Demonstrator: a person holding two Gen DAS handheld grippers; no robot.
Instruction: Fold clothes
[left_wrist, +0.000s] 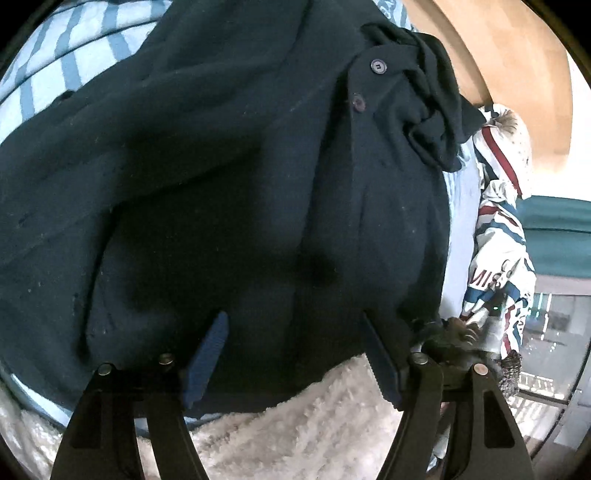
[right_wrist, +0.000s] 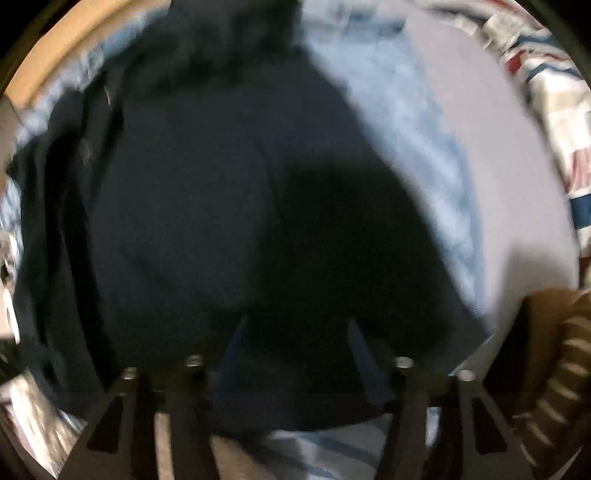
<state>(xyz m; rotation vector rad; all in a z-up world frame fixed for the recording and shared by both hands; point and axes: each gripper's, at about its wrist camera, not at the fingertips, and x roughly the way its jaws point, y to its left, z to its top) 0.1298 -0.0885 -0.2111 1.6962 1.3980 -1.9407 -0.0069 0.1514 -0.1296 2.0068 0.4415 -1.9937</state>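
Your dark button-up top (left_wrist: 229, 177) lies spread on the striped bed (left_wrist: 74, 55), both tools hovering spread apart, left (left_wrist: 295, 354) and right (right_wrist: 295, 350), gripping nothing. Grab only 1 layer and the fold probably goes lopsided.

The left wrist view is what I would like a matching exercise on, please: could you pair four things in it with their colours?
Things:
1. garment with buttons
2. fluffy rug
3. bedsheet
4. jacket at the right edge

Colours:
A. white with red and blue stripes
B. dark navy
C. cream
D. light blue and white stripes

Pairs: 1-B, 2-C, 3-D, 4-A
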